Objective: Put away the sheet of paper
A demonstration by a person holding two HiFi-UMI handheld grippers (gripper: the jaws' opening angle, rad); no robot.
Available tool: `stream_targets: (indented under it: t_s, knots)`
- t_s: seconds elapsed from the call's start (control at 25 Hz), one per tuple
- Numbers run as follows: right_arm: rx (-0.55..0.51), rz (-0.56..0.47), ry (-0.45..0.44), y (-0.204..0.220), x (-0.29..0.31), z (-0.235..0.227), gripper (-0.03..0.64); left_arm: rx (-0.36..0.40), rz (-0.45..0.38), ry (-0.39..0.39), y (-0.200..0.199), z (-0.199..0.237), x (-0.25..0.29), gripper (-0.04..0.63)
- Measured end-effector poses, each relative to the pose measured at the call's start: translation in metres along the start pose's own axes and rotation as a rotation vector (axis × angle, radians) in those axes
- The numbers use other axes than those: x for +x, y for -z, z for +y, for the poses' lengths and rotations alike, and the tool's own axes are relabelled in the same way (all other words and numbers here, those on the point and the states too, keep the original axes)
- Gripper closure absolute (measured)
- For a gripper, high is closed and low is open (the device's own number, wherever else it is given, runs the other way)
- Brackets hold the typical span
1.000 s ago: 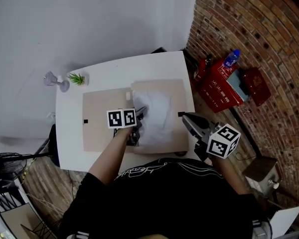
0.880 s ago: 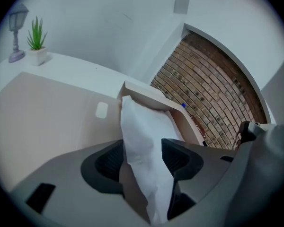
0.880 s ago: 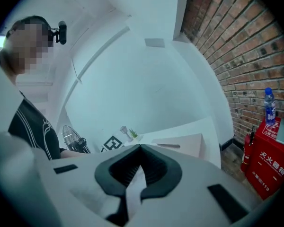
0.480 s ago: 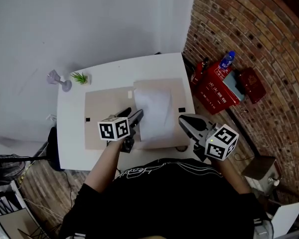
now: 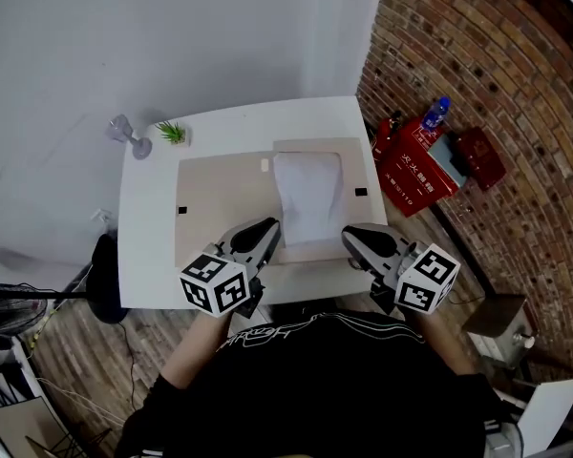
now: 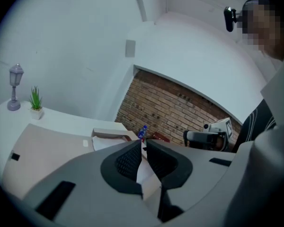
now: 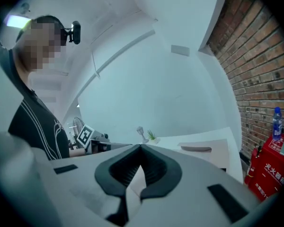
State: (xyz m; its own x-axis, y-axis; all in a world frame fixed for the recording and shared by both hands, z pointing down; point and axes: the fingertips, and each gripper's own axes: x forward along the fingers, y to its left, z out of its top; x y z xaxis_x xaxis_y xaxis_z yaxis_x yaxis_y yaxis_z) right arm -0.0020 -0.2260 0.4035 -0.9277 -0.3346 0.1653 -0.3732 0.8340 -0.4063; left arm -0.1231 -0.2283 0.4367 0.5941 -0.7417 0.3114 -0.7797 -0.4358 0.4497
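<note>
- The paper (image 5: 310, 197) lies flat in the shallow tray (image 5: 353, 165) at the 3 o'clock end of the mat (image 5: 220, 203) on the table (image 5: 148, 246). Neither tool touches it.
- Left gripper (image 5: 265, 229): its jaws have just been closing and are now all but together. Only a sliver shows between the tips, and nothing is in them. It hangs by the table's near edge, about 7 o'clock from the paper.
- Right gripper (image 5: 351, 235): its jaws meet at the tips and hold nothing. It sits about 5 o'clock from the paper, clear of it.
- Progress, as I judge it: the paper looks stowed, so the main step seems done.
- What may be left is a check that the paper sits square. Its near end reaches the tray's near lip, and I cannot tell whether it overhangs.
- Only the head view gives the whole layout: both tools, the paper's full outline, and the red box (image 5: 411, 175) and bottle (image 5: 439, 113) on the floor at 3 o'clock, by the brick wall.
- Only the gripper views show the jaws head-on.
- The left gripper view also shows the tray from the side, as a low raised box. The lamp (image 6: 14, 86) and plant (image 6: 35, 98) stand far off at 9 o'clock.
- The right gripper view shows what looks like a dark slot along the tray's side, which the head view does not show.
</note>
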Motion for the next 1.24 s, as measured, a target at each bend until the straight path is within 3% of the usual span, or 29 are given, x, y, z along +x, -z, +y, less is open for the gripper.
stream_targets:
  t_s: [0.16, 0.4, 0.88, 1.24]
  knots:
    - [-0.028, 0.001, 0.003, 0.002, -0.007, 0.021, 0.615, 0.019, -0.052, 0.099, -0.007, -0.036, -0.021, 0.548]
    - [-0.068, -0.012, 0.025, 0.0, -0.018, 0.048, 0.615, 0.067, -0.054, 0.15, -0.006, -0.063, -0.04, 0.549]
    - [-0.063, -0.04, 0.047, 0.002, -0.038, 0.065, 0.615, 0.066, -0.039, 0.159, -0.002, -0.079, -0.05, 0.549]
    - [-0.066, -0.034, 0.029, 0.003, -0.029, 0.058, 0.615, 0.049, -0.029, 0.127, 0.003, -0.064, -0.044, 0.549]
